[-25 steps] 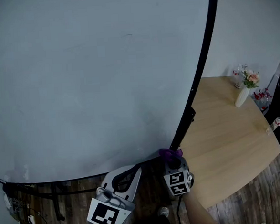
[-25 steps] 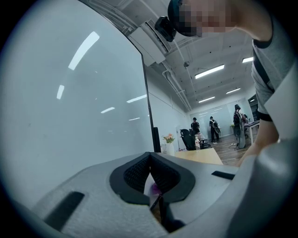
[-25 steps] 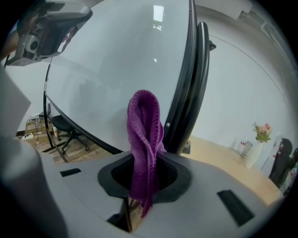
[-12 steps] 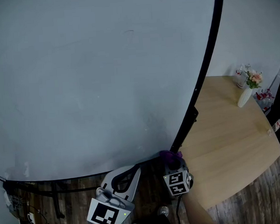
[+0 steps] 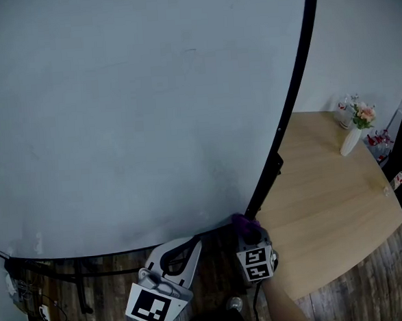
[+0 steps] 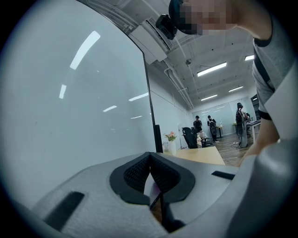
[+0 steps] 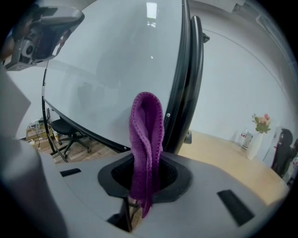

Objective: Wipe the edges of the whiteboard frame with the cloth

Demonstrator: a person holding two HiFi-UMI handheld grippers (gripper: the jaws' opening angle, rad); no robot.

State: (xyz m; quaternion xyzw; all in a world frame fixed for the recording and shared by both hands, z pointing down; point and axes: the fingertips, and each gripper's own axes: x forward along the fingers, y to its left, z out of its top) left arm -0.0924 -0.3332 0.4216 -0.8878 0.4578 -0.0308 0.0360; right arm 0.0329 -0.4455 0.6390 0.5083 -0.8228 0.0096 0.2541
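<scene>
1. Left gripper [image 5: 184, 249] at 6 o'clock in the head view: jaws closed together, nothing held.
2. Right gripper [image 7: 147, 177] just beside it, at 5 o'clock: jaws clamped on a folded purple cloth [image 7: 146, 132] that sticks up past the tips.
3. Cloth sits at the lower right corner of the black whiteboard frame [image 5: 289, 95]; can't tell if it touches.
4. Wooden table [image 5: 327, 202] at 3 o'clock, with a white flower vase [image 5: 349, 140] near its far edge.

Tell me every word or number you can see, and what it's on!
None can be read.
The whiteboard shows no writing.
The left cube and right cube carry black-and-white square patterns, not letters.
Any print on the small things by the vase is too small to read.
</scene>
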